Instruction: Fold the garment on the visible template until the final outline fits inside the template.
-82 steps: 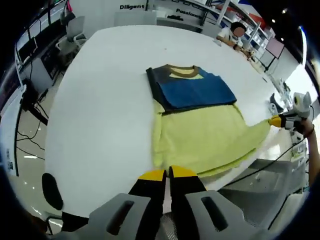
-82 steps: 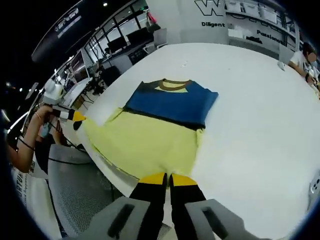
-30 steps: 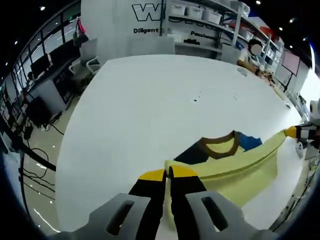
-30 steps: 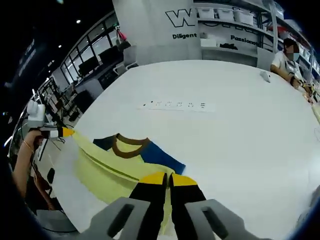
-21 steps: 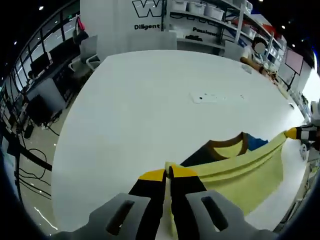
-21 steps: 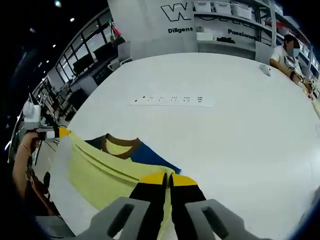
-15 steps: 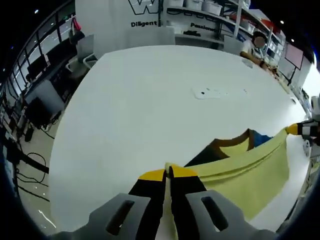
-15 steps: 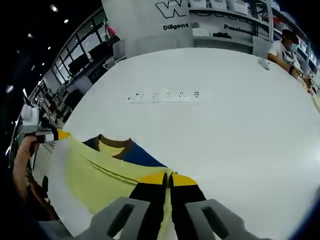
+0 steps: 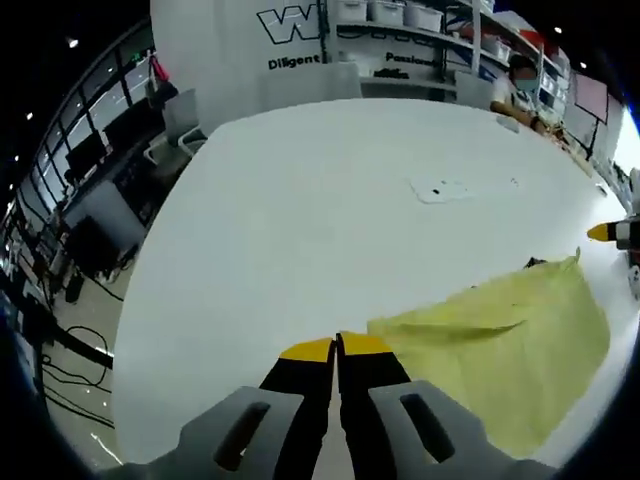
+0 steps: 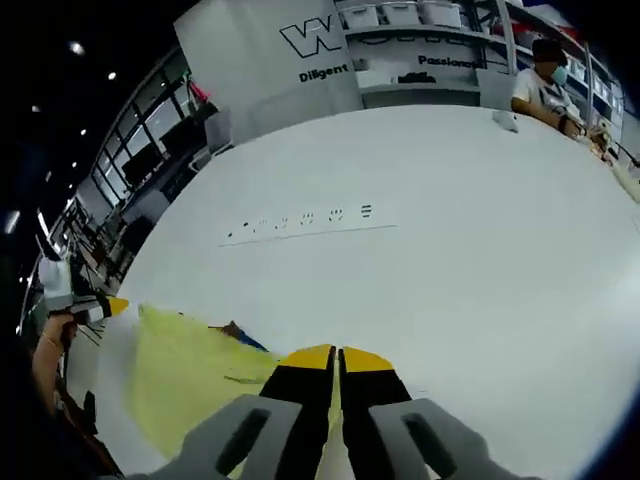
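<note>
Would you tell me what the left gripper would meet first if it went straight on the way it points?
Probably the bare white table: the left gripper points across it, with the garment off to one side. Depth is unclear.

One garment (image 9: 500, 340), two hand-held grippers (image 9: 335, 349)

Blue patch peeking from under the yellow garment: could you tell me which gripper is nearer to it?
Right. The right gripper sits just beside the blue patch; the left gripper is at the yellow garment's far corner.
</note>
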A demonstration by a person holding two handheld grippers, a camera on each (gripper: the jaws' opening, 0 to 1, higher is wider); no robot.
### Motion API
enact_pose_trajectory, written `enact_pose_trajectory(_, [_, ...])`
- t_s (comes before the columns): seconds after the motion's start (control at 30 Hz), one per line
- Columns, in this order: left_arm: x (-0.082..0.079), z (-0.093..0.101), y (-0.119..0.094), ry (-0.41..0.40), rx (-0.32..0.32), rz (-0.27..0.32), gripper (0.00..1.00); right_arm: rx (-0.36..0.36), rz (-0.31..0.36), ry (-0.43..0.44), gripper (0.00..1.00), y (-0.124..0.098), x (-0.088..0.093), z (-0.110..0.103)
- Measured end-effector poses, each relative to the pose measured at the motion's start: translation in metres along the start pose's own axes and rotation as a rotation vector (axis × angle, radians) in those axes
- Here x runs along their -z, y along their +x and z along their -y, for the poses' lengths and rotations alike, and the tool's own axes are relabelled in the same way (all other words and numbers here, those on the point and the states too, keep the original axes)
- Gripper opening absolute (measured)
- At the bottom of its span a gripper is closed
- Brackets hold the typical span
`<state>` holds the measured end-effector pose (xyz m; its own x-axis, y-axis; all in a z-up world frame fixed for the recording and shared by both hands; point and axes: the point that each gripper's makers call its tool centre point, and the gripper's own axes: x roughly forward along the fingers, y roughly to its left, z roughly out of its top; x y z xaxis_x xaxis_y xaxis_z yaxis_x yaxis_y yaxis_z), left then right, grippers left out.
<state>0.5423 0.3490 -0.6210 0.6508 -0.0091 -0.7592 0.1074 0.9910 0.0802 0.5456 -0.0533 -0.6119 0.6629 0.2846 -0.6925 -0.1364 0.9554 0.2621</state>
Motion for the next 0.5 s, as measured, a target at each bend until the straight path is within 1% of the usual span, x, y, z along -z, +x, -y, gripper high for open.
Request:
enact_pose_trajectory(0.03, [0.0, 0.001, -0.001, -0.019, 0.017, 0.005, 0.04, -0.006, 0.005, 0.005, 0.0, -0.002, 0.0, -0.001])
enact_pose_trajectory(0.07, [0.001, 0.003, -0.001, -0.021, 0.024, 0.004, 0.04, -0.007, 0.004, -0.008, 0.0, -0.003, 0.0, -0.002])
enact_pose_trajectory(0.1, [0.003, 0.004, -0.002, -0.018, 0.027, 0.007, 0.06, -0.007, 0.01, -0.04, 0.0, -0.004, 0.0, -0.003])
enact_pose_trajectory(0.17, [0.007, 0.005, -0.003, -0.003, 0.027, -0.004, 0.07, -0.009, 0.007, -0.063, 0.07, -0.006, 0.003, -0.004])
enact_pose_trajectory(0.2, [0.009, 0.008, -0.005, 0.016, 0.041, -0.004, 0.08, -0.017, -0.001, -0.077, 0.12, -0.006, 0.006, -0.006])
enact_pose_trajectory(0.3, [0.01, 0.012, -0.008, 0.011, 0.064, 0.0, 0.12, -0.039, -0.007, -0.091, 0.2, -0.009, 0.013, -0.01])
enact_pose_trajectory(0.4, [0.009, 0.015, -0.009, 0.003, 0.081, 0.011, 0.19, -0.053, -0.014, -0.1, 0.27, -0.013, 0.02, -0.013])
enact_pose_trajectory(0.5, [0.01, 0.014, -0.01, 0.008, 0.09, 0.009, 0.22, -0.064, -0.034, -0.114, 0.31, -0.015, 0.027, -0.014])
